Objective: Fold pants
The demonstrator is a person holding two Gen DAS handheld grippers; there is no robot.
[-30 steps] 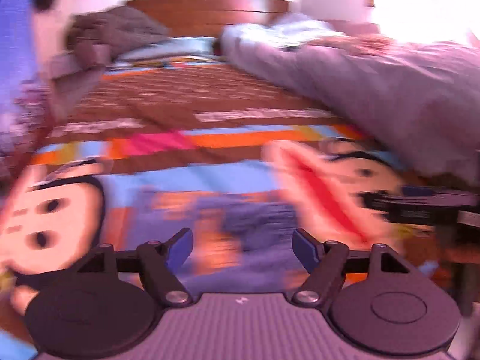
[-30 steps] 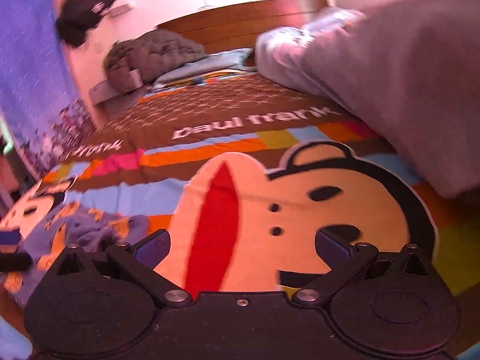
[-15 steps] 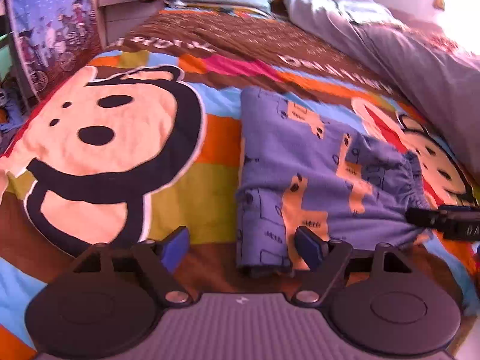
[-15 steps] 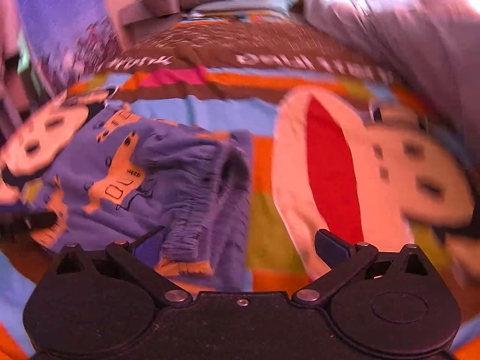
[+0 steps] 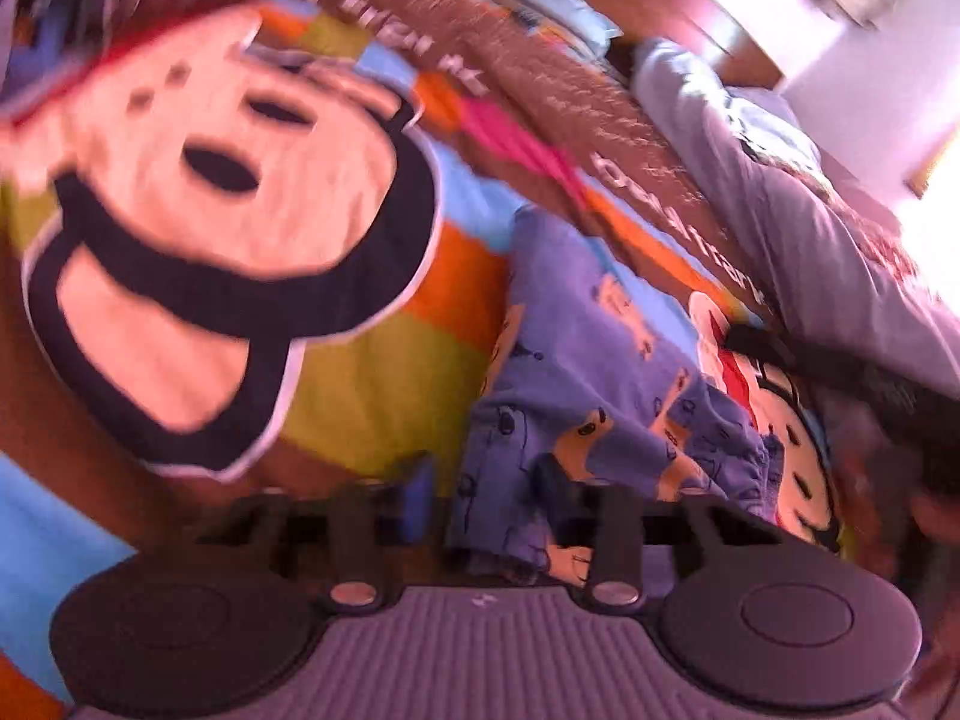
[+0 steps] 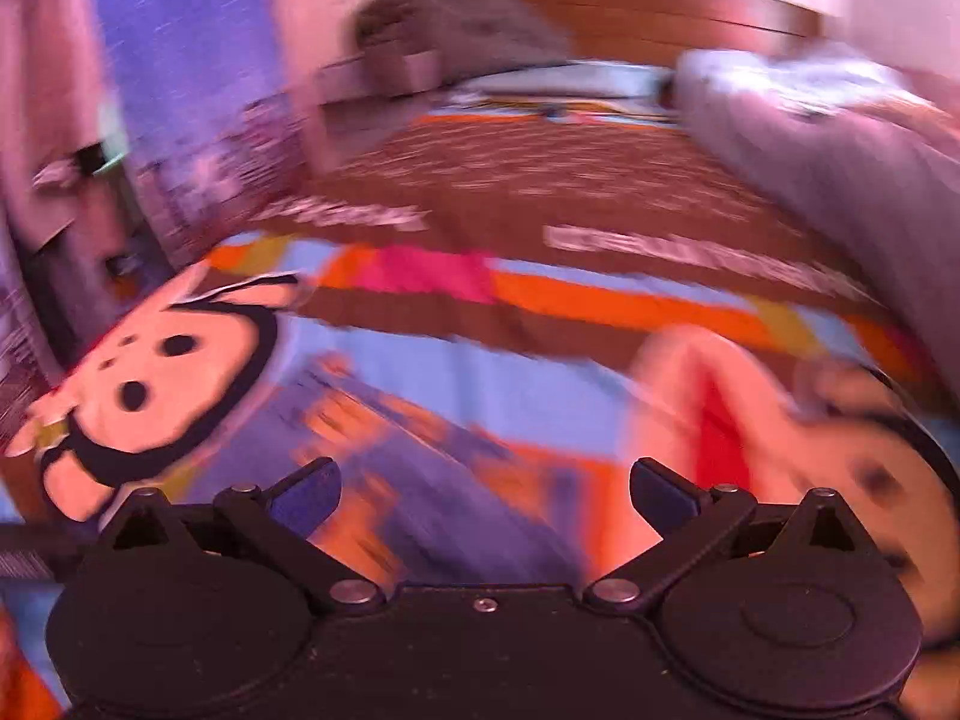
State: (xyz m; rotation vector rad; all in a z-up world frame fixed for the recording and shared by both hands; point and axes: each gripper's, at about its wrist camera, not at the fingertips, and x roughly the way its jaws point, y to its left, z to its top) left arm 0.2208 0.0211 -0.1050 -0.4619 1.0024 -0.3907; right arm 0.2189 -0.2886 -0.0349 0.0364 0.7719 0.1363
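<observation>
- Here I am bringing my left gripper (image 5: 492,510) down onto the near edge of the pants (image 5: 600,372), and its jaws are closing with the hem end of the cloth lying between them. The view is smeared, so I cannot tell whether the pads are pressing the fabric yet.
- The pants are lying directly ahead of the left gripper and slightly to its right, already doubled lengthwise into a long narrow strip running away from me. I am judging that the near end is being taken so it can be carried over toward the far end.
- The gathered waistband is bunching at the right of the left gripper, ruffled and thicker than the rest of the strip.
- The fabric is reading as a soft, thin knit, blue-violet with orange vehicle prints and dark line drawings. It is slumping in loose folds, so I am expecting it to sag wherever it is not supported.
- My right gripper (image 6: 483,495) is hanging over the pants (image 6: 420,480) with its jaws standing wide and nothing caught between them. The cloth below it is only a blurred blue and orange patch.
- The bedspread (image 5: 372,372) under everything is flat, printed in bold colour blocks with big cartoon monkey faces. It is giving a broad, soft working surface.
- A grey duvet (image 5: 810,228) is heaped far off to the right of the left gripper, well apart from the pants.
</observation>
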